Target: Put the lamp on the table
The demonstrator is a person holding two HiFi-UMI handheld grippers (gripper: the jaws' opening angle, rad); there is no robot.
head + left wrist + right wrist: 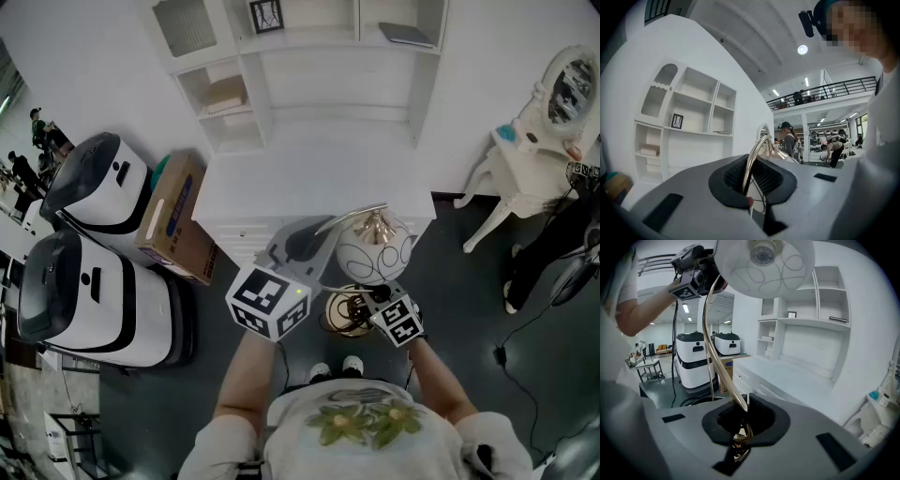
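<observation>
While lamp [373,246] hangs short of table [281,183], unplaced: left gripper [319,234] and right gripper [363,302] both clamped on its stem [712,348]

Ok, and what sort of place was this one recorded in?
Probably a mock room corner built inside a large open hall: a white shelf unit stands behind a white table, but the left gripper view shows a railed mezzanine and other people beyond the set wall.

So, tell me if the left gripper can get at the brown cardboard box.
Probably not: the left gripper is shut on the curved brass lamp stem, shared with the right gripper, away from the brown cardboard box.
</observation>
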